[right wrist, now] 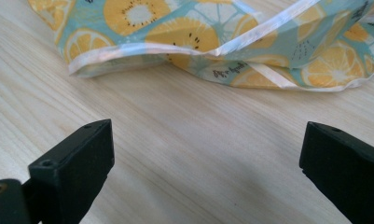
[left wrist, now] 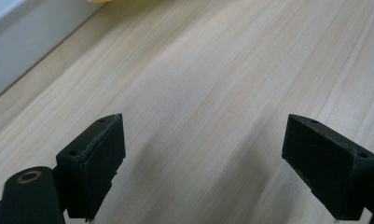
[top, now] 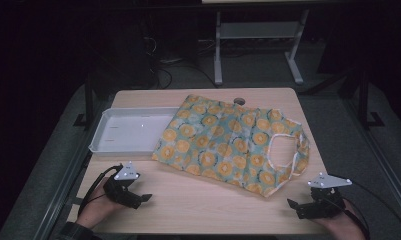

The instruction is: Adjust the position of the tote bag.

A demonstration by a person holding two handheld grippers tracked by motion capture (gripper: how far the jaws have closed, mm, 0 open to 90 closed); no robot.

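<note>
Wooden table (top: 188, 200), white tray (top: 128, 131), citrus-print bag (top: 228, 142)

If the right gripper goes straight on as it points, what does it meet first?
Probably the near hem of the fruit-print bag; bare table lies before the open right gripper. Depth is hard to judge.

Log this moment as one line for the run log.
left gripper: open, empty, over table | right gripper: open, empty, near bag | bag: flat, corner over tray

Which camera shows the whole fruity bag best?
The high view: the whole bag lies spread on the table, handle included. The right gripper view shows its near edge up close; the left gripper view catches just a yellow scrap at the top.
</note>
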